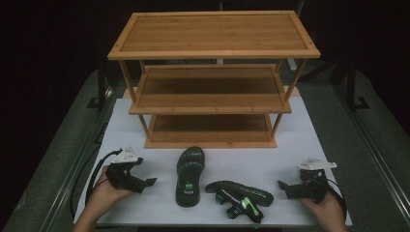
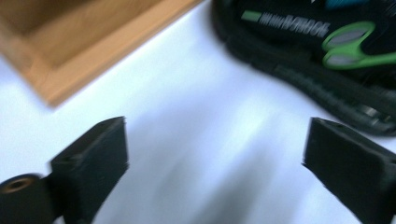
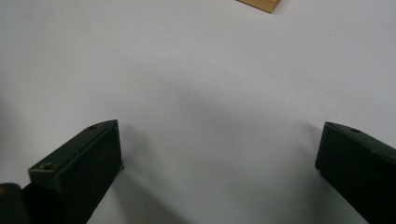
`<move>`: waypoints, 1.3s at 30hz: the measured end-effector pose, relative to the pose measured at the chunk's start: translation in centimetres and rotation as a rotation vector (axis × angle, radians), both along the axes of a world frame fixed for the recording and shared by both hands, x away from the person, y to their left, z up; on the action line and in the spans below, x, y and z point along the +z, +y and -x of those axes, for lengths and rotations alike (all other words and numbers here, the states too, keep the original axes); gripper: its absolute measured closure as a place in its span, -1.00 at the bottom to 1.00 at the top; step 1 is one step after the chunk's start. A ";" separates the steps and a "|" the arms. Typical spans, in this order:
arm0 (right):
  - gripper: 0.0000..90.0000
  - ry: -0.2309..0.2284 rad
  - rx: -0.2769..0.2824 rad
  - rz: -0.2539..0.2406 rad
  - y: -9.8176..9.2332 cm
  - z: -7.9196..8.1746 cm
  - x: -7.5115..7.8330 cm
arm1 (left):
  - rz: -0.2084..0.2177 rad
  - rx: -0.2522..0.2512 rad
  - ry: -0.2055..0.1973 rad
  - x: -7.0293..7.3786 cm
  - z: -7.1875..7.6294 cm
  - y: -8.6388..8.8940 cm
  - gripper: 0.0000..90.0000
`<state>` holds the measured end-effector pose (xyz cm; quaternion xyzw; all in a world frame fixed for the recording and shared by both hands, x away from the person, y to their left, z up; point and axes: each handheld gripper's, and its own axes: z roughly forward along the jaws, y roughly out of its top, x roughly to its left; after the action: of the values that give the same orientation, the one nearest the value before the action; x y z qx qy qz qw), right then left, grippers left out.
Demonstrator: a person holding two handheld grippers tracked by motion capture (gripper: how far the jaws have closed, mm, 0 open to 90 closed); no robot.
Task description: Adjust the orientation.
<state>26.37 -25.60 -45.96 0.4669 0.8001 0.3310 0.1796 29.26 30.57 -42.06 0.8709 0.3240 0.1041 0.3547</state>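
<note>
— What sits before you?

— A three-tier wooden shoe rack (image 1: 212, 77) on the white table (image 1: 300, 125). In front of it lie two black sandals with green accents: the upright sandal (image 1: 189, 175) just before the rack's bottom shelf, the tipped sandal (image 1: 240, 197) beside it.

— And your jaws?

— My left gripper (image 1: 142, 182) is left of the rack's front, my right gripper (image 1: 285, 186) right of it. Both jaws gape wide, empty.

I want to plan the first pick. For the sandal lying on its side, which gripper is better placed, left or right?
Probably the right gripper: it is open, beside the tipped sandal. The left gripper, also open, is nearer the upright sandal.
</note>
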 end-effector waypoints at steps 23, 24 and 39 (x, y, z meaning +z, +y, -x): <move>-0.62 0.016 0.010 -0.023 -0.4 0.3 0.8 | -0.032 0.062 -0.049 -3.2 2.0 2.1 -1.00; -0.60 0.018 0.008 -0.042 -0.6 0.4 1.1 | -0.032 0.062 -0.048 -3.2 2.0 2.1 -1.00; 0.87 -0.053 0.150 -0.099 -1.1 -0.2 5.1 | -0.035 0.059 -0.047 -3.2 2.0 2.1 -1.00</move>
<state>26.61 -26.67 -40.88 0.4049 0.8105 0.3950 0.1521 27.26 32.67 -45.24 0.8642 0.3393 0.1408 0.3438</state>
